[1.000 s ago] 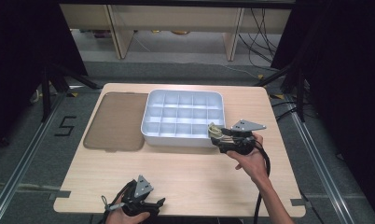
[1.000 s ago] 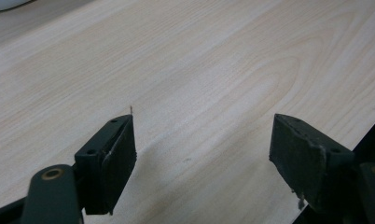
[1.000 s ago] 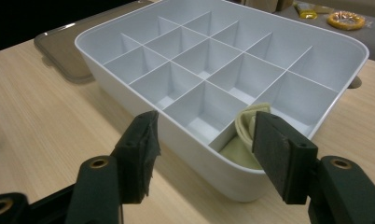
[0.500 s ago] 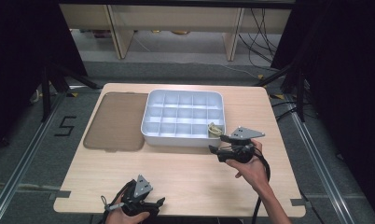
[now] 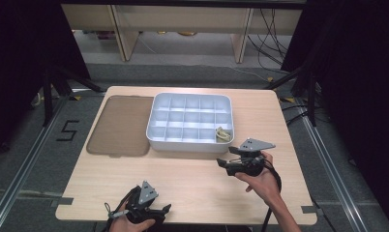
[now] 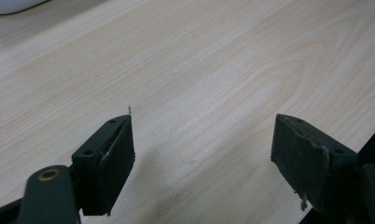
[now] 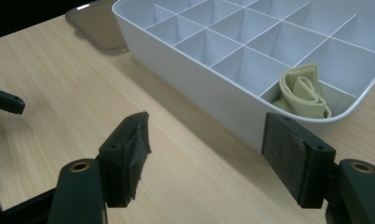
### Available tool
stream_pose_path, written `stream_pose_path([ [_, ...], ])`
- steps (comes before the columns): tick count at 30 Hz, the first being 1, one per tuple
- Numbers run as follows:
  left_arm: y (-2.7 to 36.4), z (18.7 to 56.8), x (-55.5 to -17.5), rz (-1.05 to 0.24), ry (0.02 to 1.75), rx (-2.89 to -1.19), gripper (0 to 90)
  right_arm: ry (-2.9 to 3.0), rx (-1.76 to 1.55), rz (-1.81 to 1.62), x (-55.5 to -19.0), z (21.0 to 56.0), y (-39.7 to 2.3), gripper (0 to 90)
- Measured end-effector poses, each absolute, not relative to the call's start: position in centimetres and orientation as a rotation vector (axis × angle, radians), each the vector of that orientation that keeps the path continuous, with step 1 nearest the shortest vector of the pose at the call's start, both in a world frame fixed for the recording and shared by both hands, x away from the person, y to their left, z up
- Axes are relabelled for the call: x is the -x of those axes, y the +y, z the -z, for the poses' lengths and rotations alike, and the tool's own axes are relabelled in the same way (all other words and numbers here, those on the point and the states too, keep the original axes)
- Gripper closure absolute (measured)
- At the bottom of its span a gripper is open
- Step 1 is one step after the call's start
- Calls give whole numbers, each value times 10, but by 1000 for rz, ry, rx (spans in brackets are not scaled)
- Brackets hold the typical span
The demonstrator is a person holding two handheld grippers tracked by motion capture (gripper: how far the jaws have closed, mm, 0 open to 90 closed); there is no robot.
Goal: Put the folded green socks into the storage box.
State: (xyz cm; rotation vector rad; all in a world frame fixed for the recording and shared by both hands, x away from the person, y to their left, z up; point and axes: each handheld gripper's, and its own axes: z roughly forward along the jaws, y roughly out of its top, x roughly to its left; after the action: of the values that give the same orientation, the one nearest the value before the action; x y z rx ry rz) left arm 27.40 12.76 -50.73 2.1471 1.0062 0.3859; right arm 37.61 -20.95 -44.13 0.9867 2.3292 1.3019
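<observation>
A white divided tray stands mid-table, with a rolled beige band in its near right compartment. My right gripper hovers just in front of the tray's near right corner and points left. Its jaws have just been opening and stand open with nothing between them. In the right gripper view the gripper faces the tray wall, and the band lies beyond the rim. My left gripper rests open at the table's front edge. In the left gripper view, bare wood lies between the open gripper jaws.
A brown translucent lid lies flat to the left of the tray, also seen as the lid in the right gripper view. The tray's other compartments hold nothing. Light wood tabletop stretches between the two grippers. Dark floor and cables surround the table.
The right gripper drew back from over the tray's near right corner toward the person and sank a little. The beige band now lies free in its compartment. The left gripper stayed put.
</observation>
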Motion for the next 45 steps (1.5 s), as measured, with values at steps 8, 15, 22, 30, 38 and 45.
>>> stream_pose_path([
  [8,127,507,-274,-388,1011,-2140,209,2343,-1009,-1286,-367,448,-212,314],
  [15,127,507,-274,-403,997,-2140,208,2361,-1020,-1280,-361,456,-216,312],
  [22,127,507,-274,-408,1006,-2134,208,2377,-1006,-1269,-356,462,-218,306],
  [30,128,507,-274,-411,1001,-2136,208,2397,-1019,-1275,-349,466,-218,294],
  [38,126,507,-273,-405,1014,-2129,208,2422,-1018,-1283,-338,473,-214,285],
  [45,128,507,-274,-419,1004,-2152,208,2432,-968,-1261,-333,477,-216,278],
])
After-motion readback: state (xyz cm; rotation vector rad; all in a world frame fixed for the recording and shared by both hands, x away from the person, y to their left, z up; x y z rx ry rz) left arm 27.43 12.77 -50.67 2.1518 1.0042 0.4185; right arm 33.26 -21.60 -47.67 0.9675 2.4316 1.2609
